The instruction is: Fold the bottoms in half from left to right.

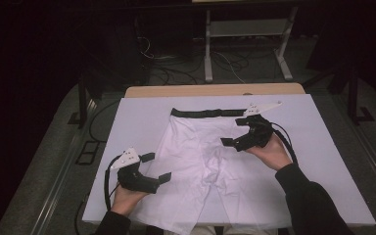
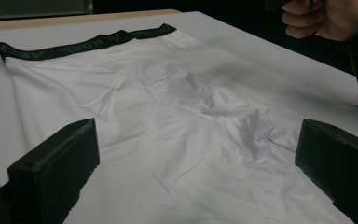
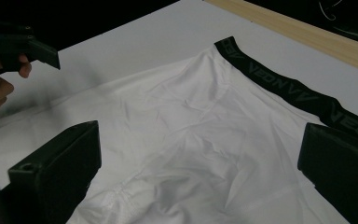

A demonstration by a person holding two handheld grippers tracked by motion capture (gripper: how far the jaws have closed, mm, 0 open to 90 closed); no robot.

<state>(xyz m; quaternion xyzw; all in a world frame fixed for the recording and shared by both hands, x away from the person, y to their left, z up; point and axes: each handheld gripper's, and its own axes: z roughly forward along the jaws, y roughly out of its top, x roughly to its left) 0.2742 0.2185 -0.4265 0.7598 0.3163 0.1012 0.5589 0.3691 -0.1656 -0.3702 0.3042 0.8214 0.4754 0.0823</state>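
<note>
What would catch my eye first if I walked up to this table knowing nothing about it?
Most likely the white shorts with a black waistband, spread flat in the middle of the white table cover, waistband at the far side. Next, the two black hand-held tools hovering over them: the left gripper at the shorts' near left edge and the right gripper near the waistband's right end, both with jaws wide apart and holding nothing.

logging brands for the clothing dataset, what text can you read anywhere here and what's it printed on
"VEON": grey letters repeated along the black elastic waistband of the white stretch-fabric shorts, seen upside down in the right gripper view.
The same waistband lettering shows in the left gripper view, too faint there to spell out.
In the high view the waistband print is too small to read.
No other text.
</note>
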